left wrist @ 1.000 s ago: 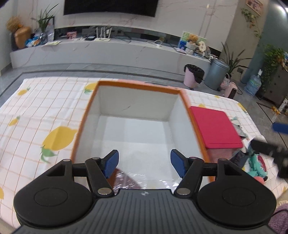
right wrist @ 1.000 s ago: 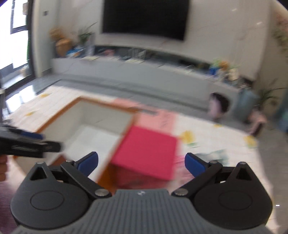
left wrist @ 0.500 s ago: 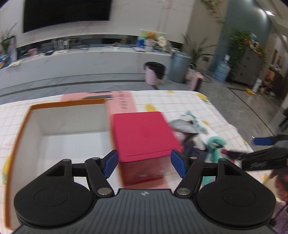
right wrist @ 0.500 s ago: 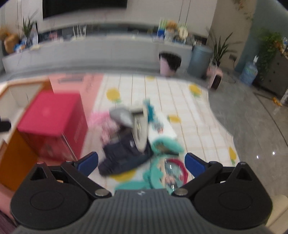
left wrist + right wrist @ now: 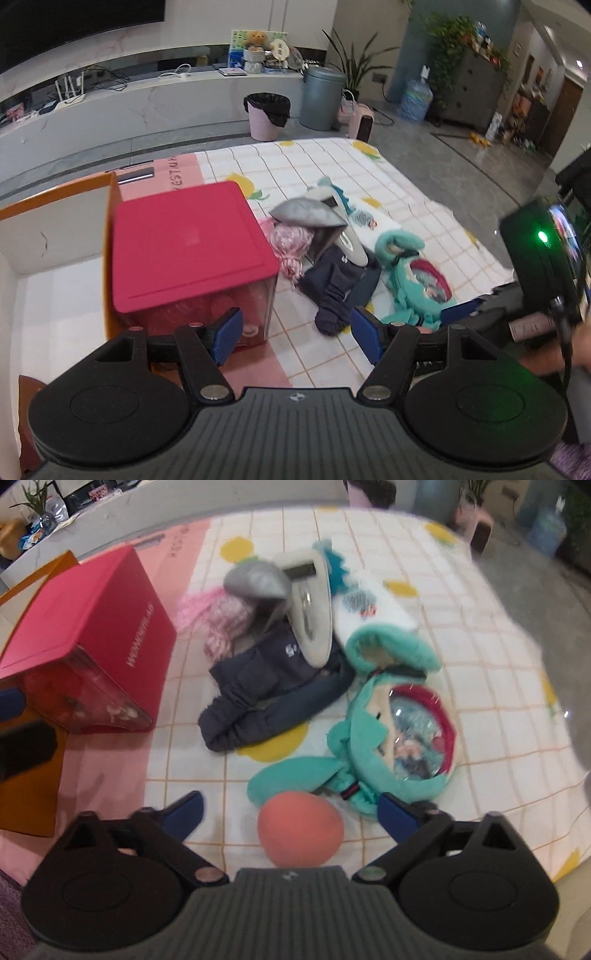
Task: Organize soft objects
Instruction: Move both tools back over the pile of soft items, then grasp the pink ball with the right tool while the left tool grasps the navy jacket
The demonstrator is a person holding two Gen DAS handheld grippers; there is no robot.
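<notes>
Grasping the coral-pink soft ball point(image 5: 300, 826) looks like the step in hand: in the right wrist view it sits at the lower centre of the frame, between the 2 blue pads of the right gripper point(image 5: 291, 810), whose jaws are closing but not yet touching it. To do this well, the pads should come down level with the ball's widest part and close evenly on both sides, since a squashy round thing will probably slip upward if pinched near its top. Just above the ball lies the teal plush toy point(image 5: 388, 753), its tail nearly touching the ball, so the right-hand pad ought to stay clear of that fabric or both will lift together. Further up the frame sit a navy garment point(image 5: 266, 690), a pink knitted piece point(image 5: 221, 624) and a grey and white item point(image 5: 295, 594) whose nature is hard to tell through the blur. The left gripper point(image 5: 295, 334) hangs with its jaws apart and nothing between them, at the lower centre of its own view, over the lemon-print cloth point(image 5: 388, 192) beside the red-lidded box point(image 5: 188, 243). At the left edge stands the open orange-rimmed box point(image 5: 55, 229), likely where the soft things should go.
</notes>
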